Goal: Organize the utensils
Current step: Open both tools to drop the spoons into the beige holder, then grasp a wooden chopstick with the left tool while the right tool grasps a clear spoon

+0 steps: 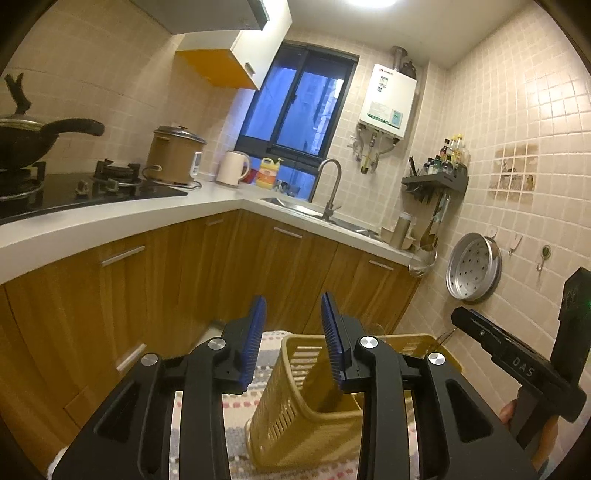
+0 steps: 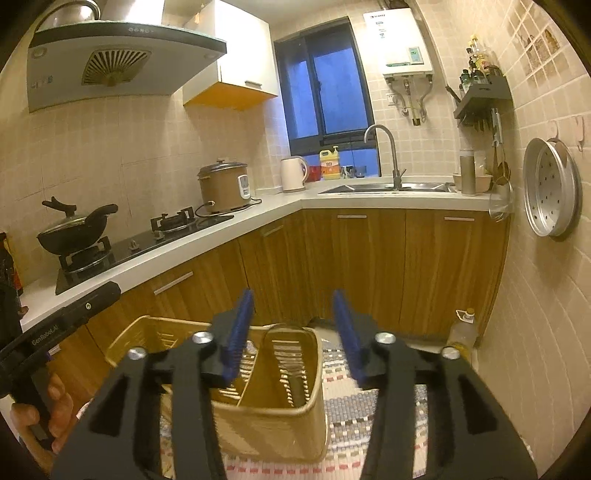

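The room is a small kitchen with pale square wall tiles (image 2: 155, 147). Far ahead of the tongs is a dark window (image 2: 328, 96), blue outside. A white counter (image 1: 122, 218) bends around the corner, above brown wooden cupboards (image 2: 369, 266). To the left of the tongs is a black stove (image 2: 147, 243), with a grey hood (image 2: 110, 55) high above it. A steel sink (image 2: 388, 189) with a curved tap (image 2: 388, 147) sits under the window. A white water heater (image 1: 388, 96) hangs on the wall. A bright ceiling lamp (image 1: 369, 3) glows overhead.
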Tool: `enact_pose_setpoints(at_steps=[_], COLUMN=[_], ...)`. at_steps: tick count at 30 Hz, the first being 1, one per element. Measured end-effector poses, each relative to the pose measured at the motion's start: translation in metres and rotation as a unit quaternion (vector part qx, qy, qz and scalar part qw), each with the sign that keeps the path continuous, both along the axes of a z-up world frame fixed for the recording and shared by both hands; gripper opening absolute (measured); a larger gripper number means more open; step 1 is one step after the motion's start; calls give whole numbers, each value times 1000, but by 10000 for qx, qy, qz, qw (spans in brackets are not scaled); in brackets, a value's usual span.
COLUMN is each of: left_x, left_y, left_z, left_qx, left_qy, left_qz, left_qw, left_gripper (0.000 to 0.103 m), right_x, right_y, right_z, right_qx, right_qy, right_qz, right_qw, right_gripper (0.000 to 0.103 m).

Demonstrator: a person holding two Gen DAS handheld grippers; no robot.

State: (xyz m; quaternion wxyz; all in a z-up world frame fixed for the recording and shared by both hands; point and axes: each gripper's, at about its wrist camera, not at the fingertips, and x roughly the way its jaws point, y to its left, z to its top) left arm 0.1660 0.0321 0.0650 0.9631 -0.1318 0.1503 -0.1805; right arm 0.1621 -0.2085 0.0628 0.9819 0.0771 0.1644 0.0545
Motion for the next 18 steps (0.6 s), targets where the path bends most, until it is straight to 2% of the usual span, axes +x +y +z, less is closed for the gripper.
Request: enact_pose_setpoints(at_steps=[5, 8, 9, 13, 16, 18], left_x=[-21, -37, -43, -62, -73, -78], left_y=[8, 14, 17, 27, 27, 24], left_z=[7, 8, 6, -8, -26, -42], left_qx=[-7, 99, 79, 86, 343, 612], left_qy=[62, 263, 369, 876, 1288, 1713], left_qz=[-48, -73, -100, -300, -429, -581], left_qw=[10000, 9996, 9992, 9957, 9902, 9816], left_gripper=[29, 29, 32, 33, 33, 33], right_x=[-25, -41, -45, -63, -74, -79], right_y=[1, -2, -2, 0, 4, 7], right_z=[10, 14, 14, 6, -4, -12], right_qx=[-43, 49, 59, -25, -40, -28], right_qy=[-14, 67, 118, 527, 955, 1246], right_qz=[-12, -11, -14, -1, 77, 157], right_qw=[10000, 10000, 9999, 9986, 9954, 9921], right_gripper=[43, 43, 43, 43, 43, 43])
